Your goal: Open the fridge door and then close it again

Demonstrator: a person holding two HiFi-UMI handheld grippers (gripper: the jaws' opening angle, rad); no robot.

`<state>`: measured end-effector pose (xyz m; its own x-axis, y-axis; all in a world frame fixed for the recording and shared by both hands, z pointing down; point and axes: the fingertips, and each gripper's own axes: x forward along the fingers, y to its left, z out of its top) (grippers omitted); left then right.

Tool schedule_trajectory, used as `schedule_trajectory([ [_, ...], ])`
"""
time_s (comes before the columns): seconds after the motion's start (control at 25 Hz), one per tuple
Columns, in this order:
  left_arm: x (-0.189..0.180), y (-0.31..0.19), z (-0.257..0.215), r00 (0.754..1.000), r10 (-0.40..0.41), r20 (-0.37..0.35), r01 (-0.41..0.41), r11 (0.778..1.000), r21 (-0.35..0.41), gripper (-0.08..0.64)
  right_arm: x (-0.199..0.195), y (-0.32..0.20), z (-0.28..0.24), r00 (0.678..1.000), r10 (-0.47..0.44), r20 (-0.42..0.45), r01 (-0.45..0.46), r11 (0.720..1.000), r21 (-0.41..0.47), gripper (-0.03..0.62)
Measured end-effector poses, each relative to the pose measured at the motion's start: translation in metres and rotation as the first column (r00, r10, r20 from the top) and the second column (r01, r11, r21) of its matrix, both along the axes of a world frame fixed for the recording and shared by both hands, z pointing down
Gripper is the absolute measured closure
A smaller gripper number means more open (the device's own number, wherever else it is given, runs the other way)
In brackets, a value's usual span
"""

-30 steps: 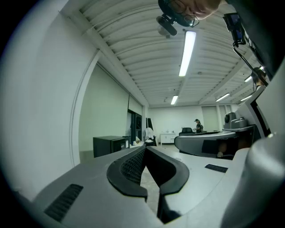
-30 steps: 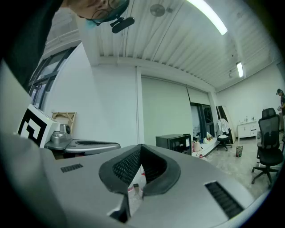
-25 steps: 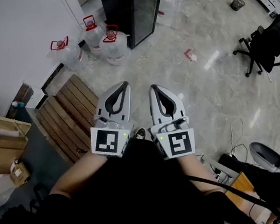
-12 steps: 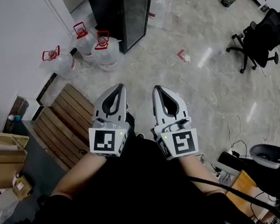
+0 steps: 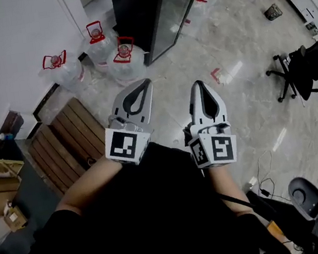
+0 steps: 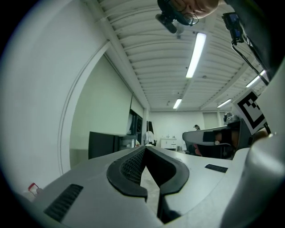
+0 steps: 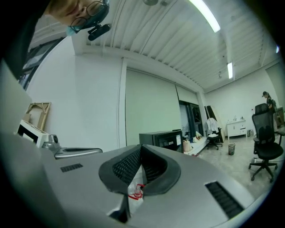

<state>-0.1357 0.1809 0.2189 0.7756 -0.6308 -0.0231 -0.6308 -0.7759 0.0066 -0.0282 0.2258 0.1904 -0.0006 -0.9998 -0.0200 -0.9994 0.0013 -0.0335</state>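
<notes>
Left claw and right claw hover closed, fridge well ahead.

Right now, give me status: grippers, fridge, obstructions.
Left gripper and right gripper shut, empty. Fridge ahead, untouched, glass door appears closed. Water jugs stand beside its base, left of the door.

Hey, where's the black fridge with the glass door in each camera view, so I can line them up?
Head view: the black glass-door fridge is at the top centre.
Left gripper view: the fridge is left of centre, at mid-height.
Right gripper view: the fridge is near the centre.
Shared landmark: the white wall on the fridge's left.
</notes>
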Motion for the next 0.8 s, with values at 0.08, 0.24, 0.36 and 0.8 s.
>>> schedule_trajectory([
  [0.08, -0.002, -0.022, -0.006, 1.000, -0.002, -0.017, 0.002, 1.000, -0.001, 0.554, -0.005, -0.025, 0.002, 1.000, -0.016, 0.007, 0.017, 0.999, -0.035, 0.577],
  [0.24, -0.003, -0.072, -0.003, 1.000, -0.021, 0.006, 0.021, 0.998, -0.052, 0.554, 0.000, -0.076, 0.011, 0.999, 0.010, 0.041, -0.007, 0.997, -0.076, 0.577],
  [0.36, -0.001, -0.094, 0.007, 0.999, -0.041, 0.009, 0.041, 0.997, -0.062, 0.554, -0.004, -0.095, 0.021, 1.000, -0.016, 0.018, 0.018, 0.995, -0.101, 0.577],
  [0.8, 0.062, -0.160, 0.021, 0.997, -0.063, 0.055, 0.068, 0.993, -0.096, 0.554, 0.042, -0.176, 0.034, 0.995, -0.096, 0.032, 0.099, 0.990, -0.100, 0.577],
])
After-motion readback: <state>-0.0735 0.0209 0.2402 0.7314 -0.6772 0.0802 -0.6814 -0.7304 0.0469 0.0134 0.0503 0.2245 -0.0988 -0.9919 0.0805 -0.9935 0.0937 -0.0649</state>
